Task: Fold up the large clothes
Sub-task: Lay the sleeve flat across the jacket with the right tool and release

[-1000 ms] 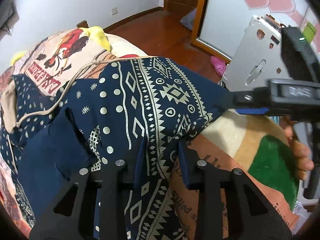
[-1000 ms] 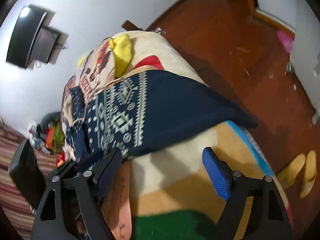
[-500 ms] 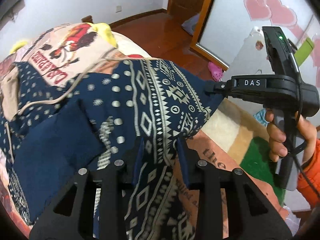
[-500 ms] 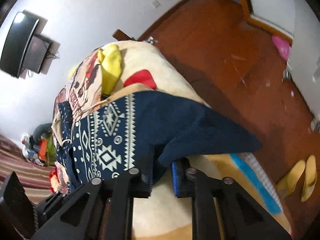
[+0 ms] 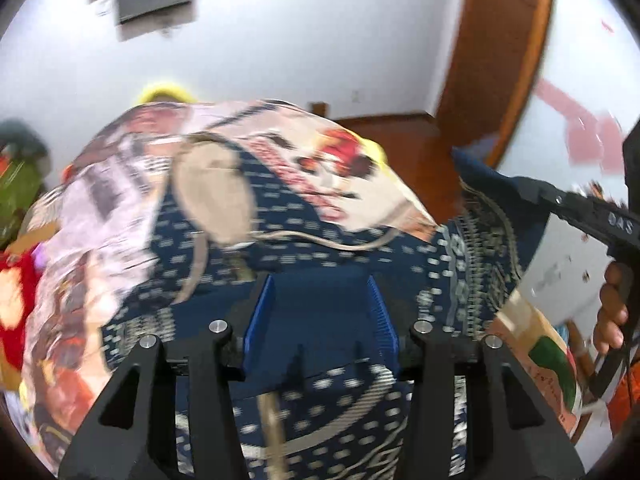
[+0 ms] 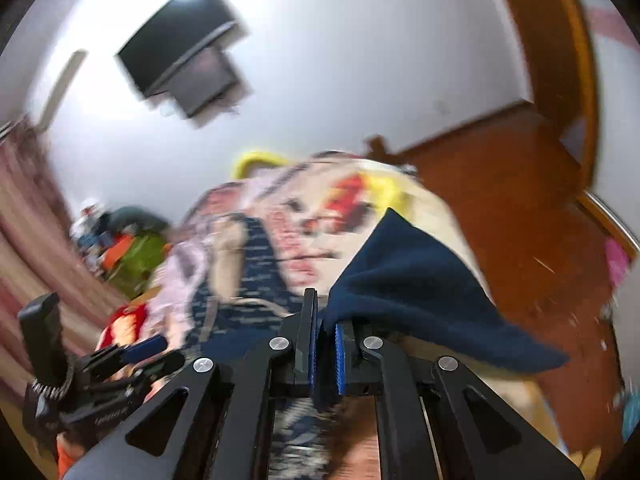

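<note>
I am pinching a corner of the dark blue patterned garment point(image 6: 416, 280) tight in my right gripper point(image 6: 326, 354), so the fold can be carried over. My left gripper point(image 5: 320, 320) is opening, with the cloth lying between and under its fingers, spread ahead across the bed point(image 5: 100, 216). No containers are showing.

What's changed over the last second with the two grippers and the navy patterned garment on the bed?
The right gripper shut on a corner of the navy garment and lifted it. The left gripper rose too; its jaws are opening, cloth between them. The printed blanket stayed put.
</note>
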Tool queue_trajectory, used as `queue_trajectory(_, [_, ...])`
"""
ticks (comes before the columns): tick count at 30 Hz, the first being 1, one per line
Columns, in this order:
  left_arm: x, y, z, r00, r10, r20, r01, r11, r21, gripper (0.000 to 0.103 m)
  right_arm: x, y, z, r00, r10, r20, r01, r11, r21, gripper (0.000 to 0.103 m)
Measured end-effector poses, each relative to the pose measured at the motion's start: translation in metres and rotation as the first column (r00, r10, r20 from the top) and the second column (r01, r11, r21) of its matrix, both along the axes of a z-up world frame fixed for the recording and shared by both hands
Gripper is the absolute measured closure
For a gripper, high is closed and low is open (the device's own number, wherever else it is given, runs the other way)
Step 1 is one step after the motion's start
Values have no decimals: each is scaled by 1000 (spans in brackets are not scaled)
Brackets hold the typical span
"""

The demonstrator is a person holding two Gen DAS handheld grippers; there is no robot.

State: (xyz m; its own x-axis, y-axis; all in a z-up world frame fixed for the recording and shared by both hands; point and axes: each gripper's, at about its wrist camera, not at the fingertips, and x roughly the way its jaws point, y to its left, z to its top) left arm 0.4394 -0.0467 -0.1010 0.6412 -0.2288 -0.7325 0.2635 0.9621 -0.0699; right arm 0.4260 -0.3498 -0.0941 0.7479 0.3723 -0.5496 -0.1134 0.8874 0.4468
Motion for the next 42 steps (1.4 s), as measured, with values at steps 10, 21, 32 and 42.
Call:
queue_trajectory(10, [-40,124,-11,981,194,1,-194,981,8,51,32,171,-35,950,285,-128,-298,949,-100,98])
queue_trajectory(21, [-67,187,-44,954,295,-50,-295,956,1,51,42,231,-134,840,288,-460,-419,883,-213,97])
queue_trajectory(32, [-65,151,-22,971,240,-19,-240,971,9,51,2,209,-82,878,339,-337,-437,855,-279,64])
queue_trajectory(42, [-30,6,-7,1000,-23,-7,23,999,29,38,-60,79,11,993,93,78,-57,922,-382,28])
